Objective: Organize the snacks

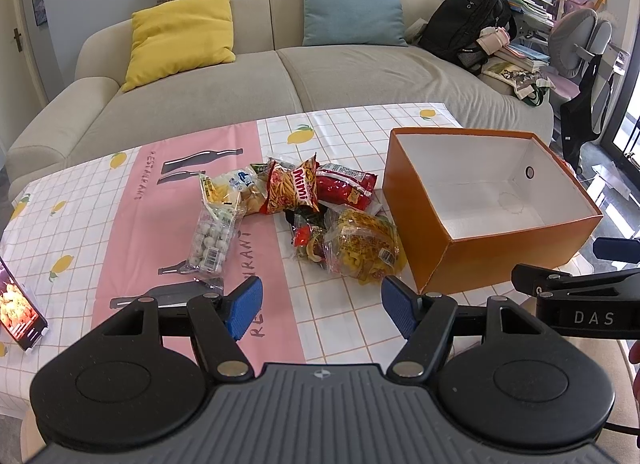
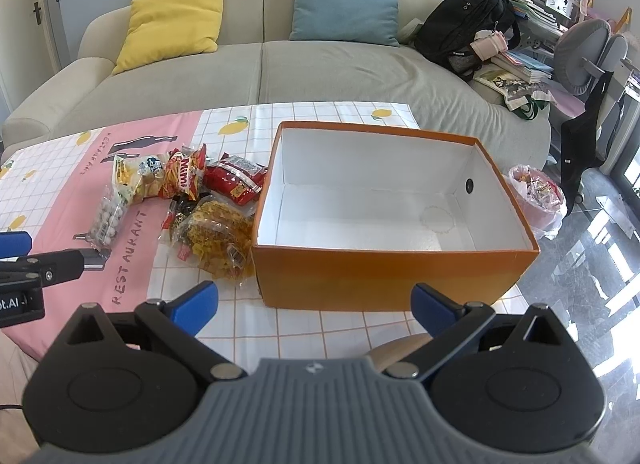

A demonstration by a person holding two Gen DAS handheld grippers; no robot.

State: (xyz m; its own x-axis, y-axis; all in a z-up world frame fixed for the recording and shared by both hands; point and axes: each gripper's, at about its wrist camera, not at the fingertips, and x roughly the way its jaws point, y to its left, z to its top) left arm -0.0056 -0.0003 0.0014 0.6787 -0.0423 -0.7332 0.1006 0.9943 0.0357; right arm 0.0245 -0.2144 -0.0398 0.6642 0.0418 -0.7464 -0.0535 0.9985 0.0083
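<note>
The surface (image 1: 340,316) carries an orange box (image 1: 500,256), open-topped and with nothing inside, its long axis running away from the viewer and slightly rightward. Just left of the box lies the heap of snack bags (image 1: 296,207); the yellow bag (image 1: 360,244) nearly touches the box's near-left corner, the red bag (image 1: 344,185) sits behind it, and the bag of white balls (image 1: 212,240) lies farthest left of the box, long axis pointing away.

The left hand-held gripper (image 1: 322,306) hovers with jaws spread wide, holding nothing, directly in front of the yellow bag. The right hand-held gripper (image 2: 314,308), likewise spread and unloaded, faces the box's near wall. The left one looks better placed for a first pick.
</note>
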